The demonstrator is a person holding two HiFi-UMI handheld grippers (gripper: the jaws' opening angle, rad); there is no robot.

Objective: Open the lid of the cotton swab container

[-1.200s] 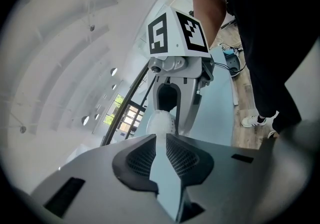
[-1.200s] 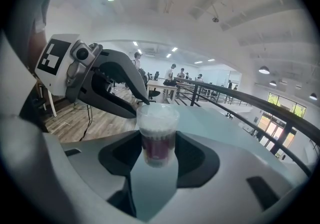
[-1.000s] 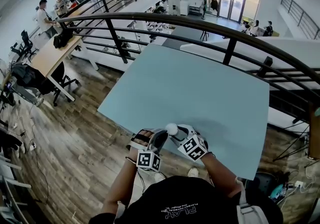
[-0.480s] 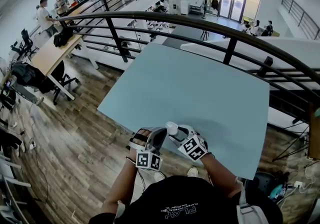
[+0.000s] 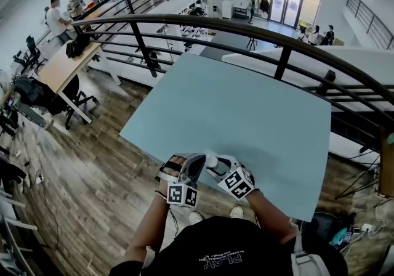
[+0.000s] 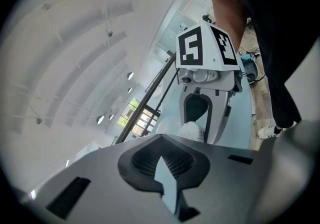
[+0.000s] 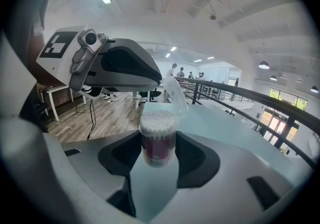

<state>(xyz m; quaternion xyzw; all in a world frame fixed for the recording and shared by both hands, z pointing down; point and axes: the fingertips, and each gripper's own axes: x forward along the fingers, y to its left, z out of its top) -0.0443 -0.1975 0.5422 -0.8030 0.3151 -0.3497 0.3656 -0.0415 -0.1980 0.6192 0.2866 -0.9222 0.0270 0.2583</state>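
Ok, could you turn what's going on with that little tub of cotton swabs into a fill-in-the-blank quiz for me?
1. The gripper clamped on the cotton swab container is the person's ___ one.
2. The container's clear lid is tipped up, so the container is ___.
3. The table underneath is pale ___.
Missing words: right; open; blue.

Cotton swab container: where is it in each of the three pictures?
Head view: low centre, cotton swab container over the table's near edge.
Left gripper view: centre, its white top within the right gripper.
Right gripper view: centre, the container upright between its jaws.
Shared landmark: the blue table.
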